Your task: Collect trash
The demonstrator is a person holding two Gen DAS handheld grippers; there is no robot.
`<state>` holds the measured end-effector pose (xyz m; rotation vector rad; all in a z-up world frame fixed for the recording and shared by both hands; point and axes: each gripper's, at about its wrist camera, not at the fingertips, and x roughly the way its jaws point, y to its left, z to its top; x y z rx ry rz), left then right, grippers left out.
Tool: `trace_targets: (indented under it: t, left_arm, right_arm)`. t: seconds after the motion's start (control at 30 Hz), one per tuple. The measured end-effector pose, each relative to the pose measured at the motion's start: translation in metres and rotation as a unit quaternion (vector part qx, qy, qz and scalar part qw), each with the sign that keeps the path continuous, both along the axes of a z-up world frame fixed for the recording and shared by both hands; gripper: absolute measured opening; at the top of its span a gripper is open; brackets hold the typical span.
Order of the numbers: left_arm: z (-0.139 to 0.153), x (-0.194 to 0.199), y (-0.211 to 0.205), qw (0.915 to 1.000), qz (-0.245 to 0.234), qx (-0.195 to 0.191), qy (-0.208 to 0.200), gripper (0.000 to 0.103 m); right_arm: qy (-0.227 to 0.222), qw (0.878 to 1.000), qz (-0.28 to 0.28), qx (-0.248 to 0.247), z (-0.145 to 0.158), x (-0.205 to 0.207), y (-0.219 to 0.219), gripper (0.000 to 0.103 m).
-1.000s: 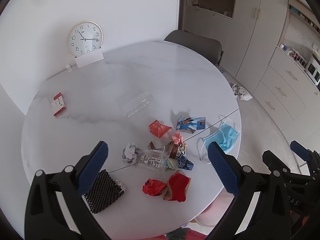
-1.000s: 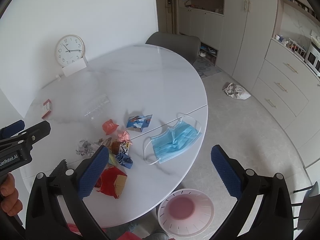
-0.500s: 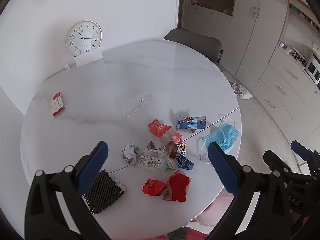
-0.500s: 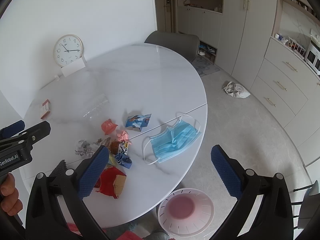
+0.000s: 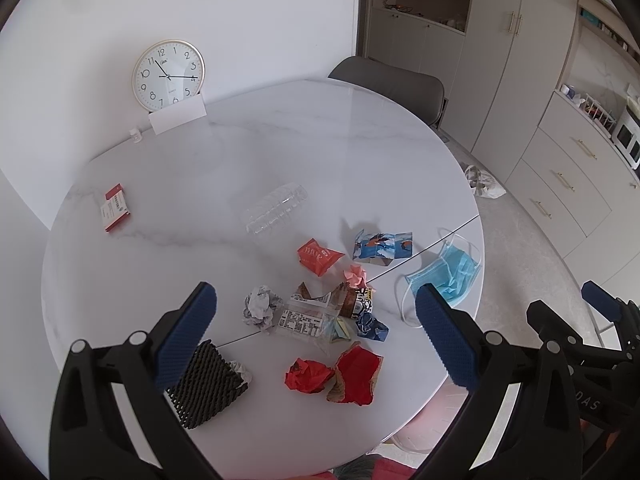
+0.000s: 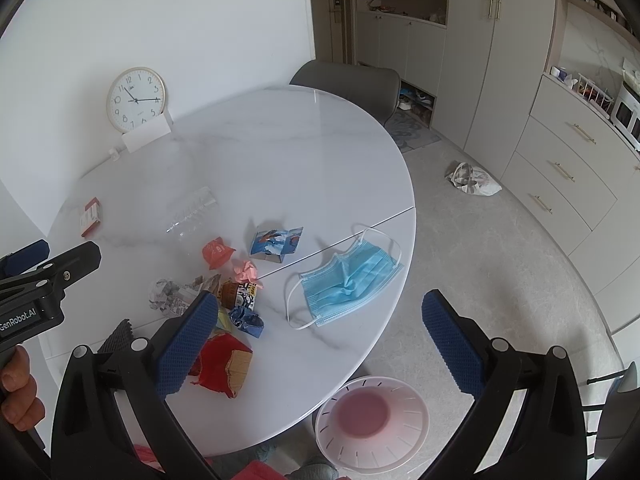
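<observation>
Both grippers are hovering over the littered table, fingers spread wide and holding nothing.

Left wrist view: the left gripper (image 5: 314, 330) is hanging above the trash pile (image 5: 328, 316) near the table (image 5: 260, 152) edge, with the mask (image 5: 448, 276) lying to the right and the right gripper (image 5: 592, 320) showing beyond it. Right wrist view: the right gripper (image 6: 320, 340) is gaping over the mask (image 6: 348, 280), the pile (image 6: 224, 304) is sitting just left, and a pink bin (image 6: 372, 420) is standing on the floor below the table's rim (image 6: 400, 200).
</observation>
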<state>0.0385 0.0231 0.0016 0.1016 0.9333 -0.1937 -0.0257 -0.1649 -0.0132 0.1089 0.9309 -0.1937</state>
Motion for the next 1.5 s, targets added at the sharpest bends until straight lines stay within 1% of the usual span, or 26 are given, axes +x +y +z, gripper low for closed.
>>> trace_targets:
  t: [0.5,0.73,0.83,0.93,1.03,1.13,1.2,1.23,1.27,1.3,1.33,1.43,1.47,1.5]
  left_arm:
    - [0.000,0.000,0.000,1.0000,0.000,0.000,0.000,0.095]
    - [-0.004,0.005,0.003,1.0000,-0.004,0.000,0.004,0.095]
    - [-0.014,0.017,0.009,0.9999,-0.014,0.002,0.003,0.095]
    - [-0.030,0.034,0.014,0.9990,-0.043,0.011,0.005,0.095]
    - [-0.049,0.055,0.019,0.9981,-0.053,0.030,0.003,0.095]
    - [-0.078,0.087,0.030,0.9966,-0.064,0.052,0.002,0.095]
    - [-0.095,0.106,0.035,0.9953,-0.070,0.066,0.011,0.095]
    - [-0.104,0.118,0.039,0.9945,-0.075,0.072,0.016,0.095]
    - [-0.111,0.126,0.041,0.9937,-0.079,0.078,0.019,0.095]
    - [-0.118,0.137,0.043,0.9922,-0.086,0.087,0.022,0.095]
    - [-0.125,0.147,0.045,0.9906,-0.094,0.096,0.022,0.095]
    - [-0.137,0.175,0.048,0.9875,-0.110,0.111,0.022,0.095]
    - [-0.141,0.183,0.050,0.9869,-0.114,0.112,0.025,0.095]
    - [-0.144,0.191,0.050,0.9860,-0.118,0.115,0.027,0.095]
  right_arm:
    - [0.002,1.000,0.000,0.000,-0.001,0.002,0.000,0.101]
    - [0.011,1.000,0.002,0.009,-0.012,0.009,-0.003,0.101]
    - [0.022,1.000,0.008,0.014,-0.029,0.019,-0.008,0.101]
    - [0.041,0.999,0.015,0.011,-0.056,0.037,-0.015,0.101]
    - [0.062,0.998,0.021,-0.001,-0.092,0.059,-0.021,0.101]
    - [0.083,0.996,0.022,-0.014,-0.137,0.084,-0.027,0.100]
    - [0.095,0.995,0.017,-0.016,-0.158,0.095,-0.031,0.090]
    - [0.104,0.994,0.016,-0.013,-0.171,0.102,-0.034,0.088]
    - [0.116,0.993,0.013,-0.011,-0.186,0.109,-0.038,0.082]
    - [0.125,0.992,0.011,-0.012,-0.196,0.114,-0.040,0.078]
    - [0.133,0.991,0.010,-0.016,-0.205,0.118,-0.042,0.077]
    - [0.150,0.988,0.008,-0.023,-0.220,0.124,-0.043,0.070]
    - [0.147,0.989,0.009,-0.018,-0.223,0.125,-0.044,0.068]
    - [0.140,0.990,0.008,-0.012,-0.222,0.124,-0.045,0.062]
